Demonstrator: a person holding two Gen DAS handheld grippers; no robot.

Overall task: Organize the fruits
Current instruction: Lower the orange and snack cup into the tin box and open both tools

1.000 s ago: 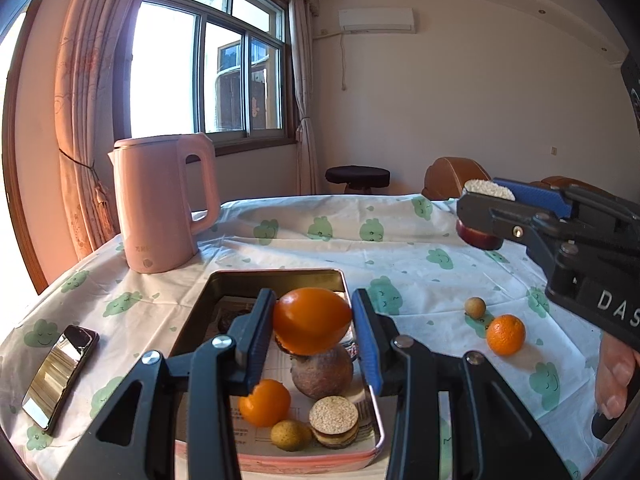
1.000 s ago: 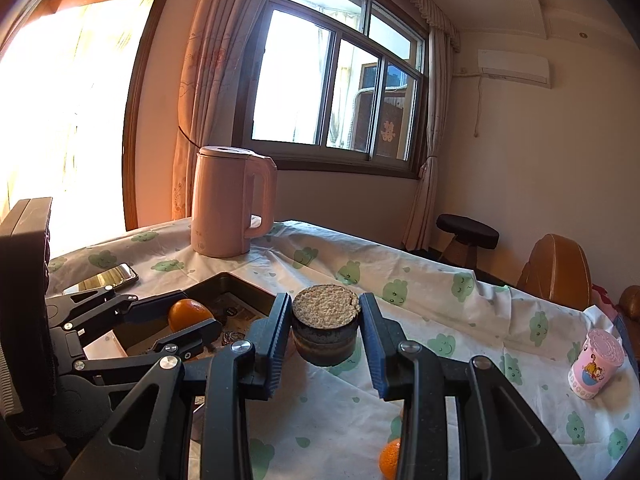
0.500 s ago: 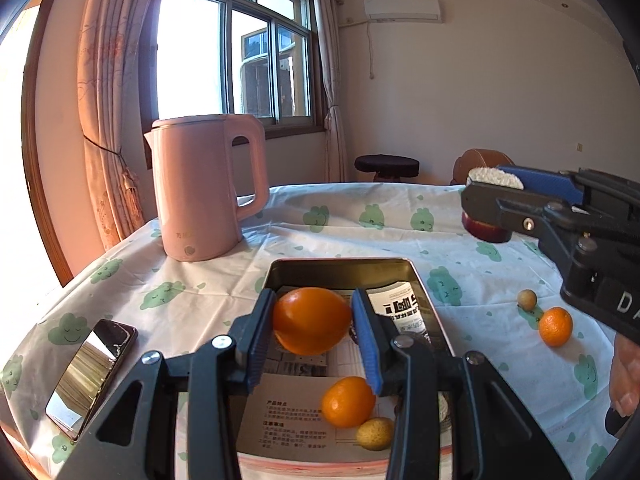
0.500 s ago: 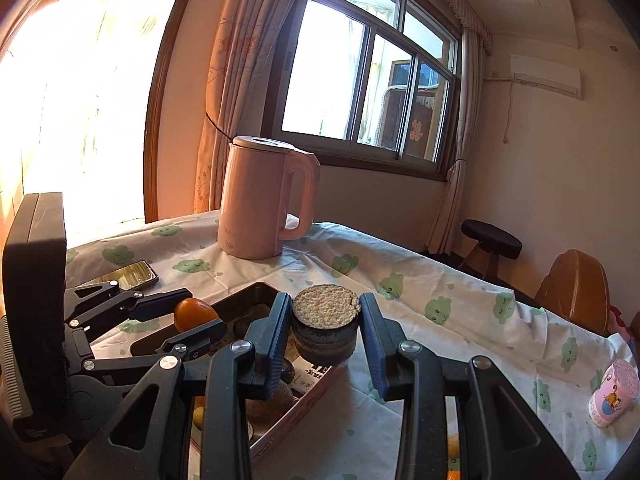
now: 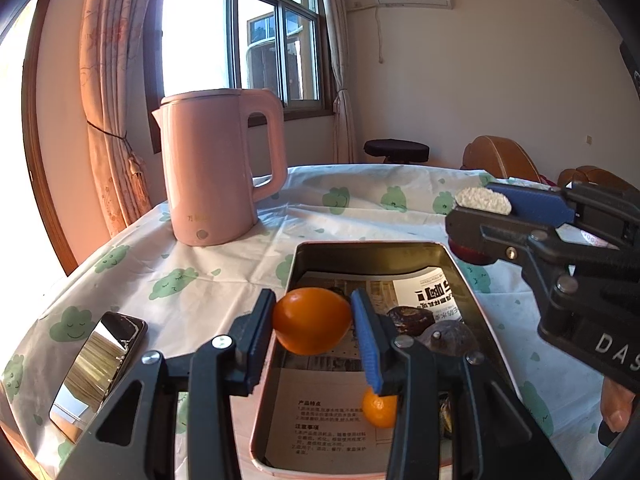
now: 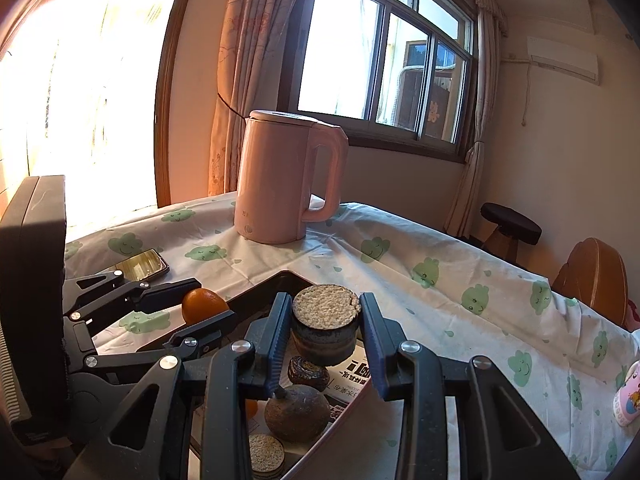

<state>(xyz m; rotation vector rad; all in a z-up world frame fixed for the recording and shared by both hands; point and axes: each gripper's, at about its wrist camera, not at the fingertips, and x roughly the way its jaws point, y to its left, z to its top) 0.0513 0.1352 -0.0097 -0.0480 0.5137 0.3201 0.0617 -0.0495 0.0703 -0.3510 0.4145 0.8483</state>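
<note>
My left gripper (image 5: 313,326) is shut on a large orange (image 5: 311,321) and holds it above the left part of a metal tray (image 5: 368,245). The tray holds a small orange (image 5: 379,407), a dark round fruit (image 5: 450,336) and a dark wrinkled fruit (image 5: 408,317) on printed paper. My right gripper (image 6: 325,330) is shut on a dark fruit with a pale cut top (image 6: 325,322), held above the tray's right edge (image 6: 352,404). The left gripper with its orange (image 6: 202,305) shows at the left of the right wrist view.
A pink kettle (image 5: 218,172) stands behind the tray on the cloud-print tablecloth (image 5: 200,272). A phone (image 5: 94,368) lies left of the tray. A pink cup (image 6: 628,400) sits at the table's right. A stool (image 5: 396,150) and brown chairs (image 5: 500,156) stand beyond.
Both grippers moved left and forward over the table with their fruits still held. The kettle is nearer and the tray lies closer under both grippers.
</note>
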